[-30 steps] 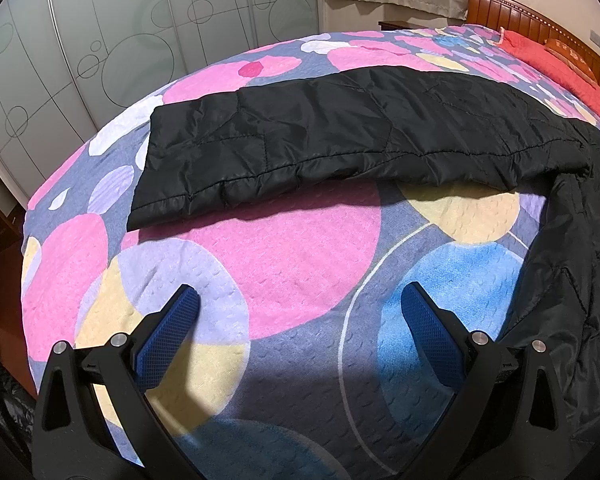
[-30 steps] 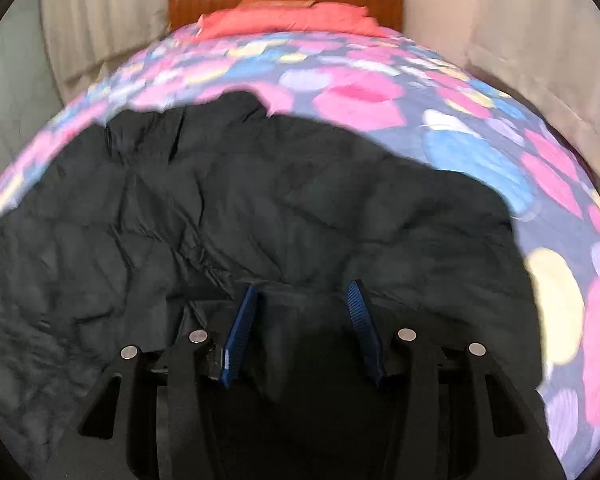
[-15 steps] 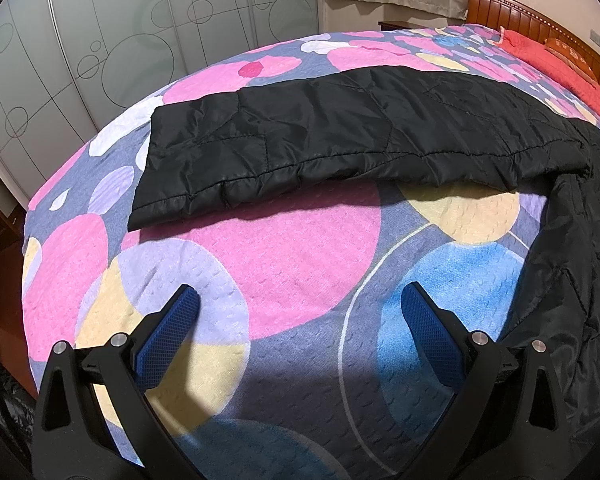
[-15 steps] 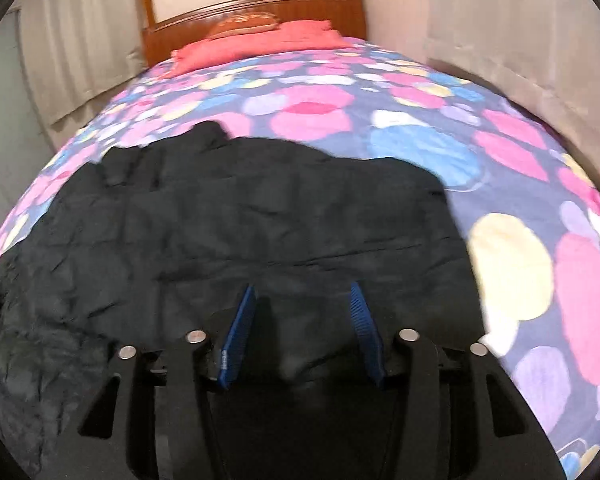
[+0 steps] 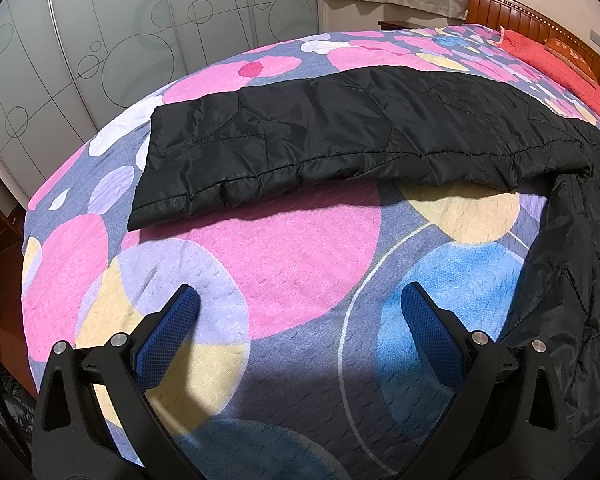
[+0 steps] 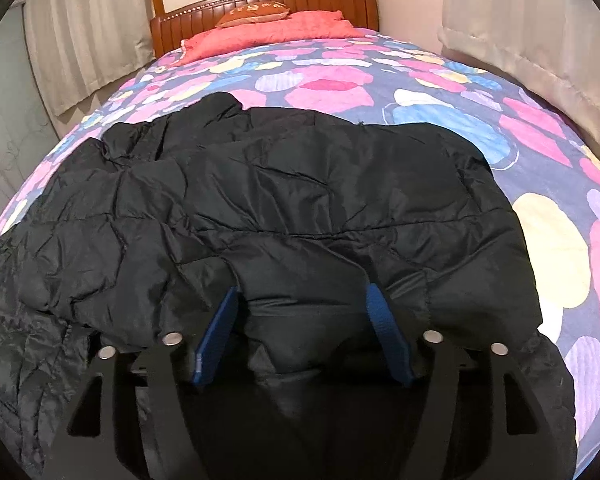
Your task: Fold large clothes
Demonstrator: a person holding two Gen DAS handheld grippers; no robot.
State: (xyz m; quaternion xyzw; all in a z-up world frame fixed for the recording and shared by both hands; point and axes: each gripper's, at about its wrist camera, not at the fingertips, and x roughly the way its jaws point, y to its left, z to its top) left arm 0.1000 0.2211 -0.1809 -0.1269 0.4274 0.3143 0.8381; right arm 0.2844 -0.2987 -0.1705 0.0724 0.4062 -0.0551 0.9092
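While the left hand-held gripper [image 5: 300, 312] gapes empty, the right hand-held gripper [image 6: 303, 300] has just been opening around the black jacket [image 6: 260, 200].

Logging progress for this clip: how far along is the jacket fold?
Early. Done: black jacket has one side folded over its body. In hand: right gripper has just been opening, fabric between its jaws. Left: sleeve lies outstretched; left gripper is open, empty.

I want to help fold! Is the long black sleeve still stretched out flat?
Yes, spread out. The black sleeve lies straight and flat across the bedspread, not folded over the jacket body.
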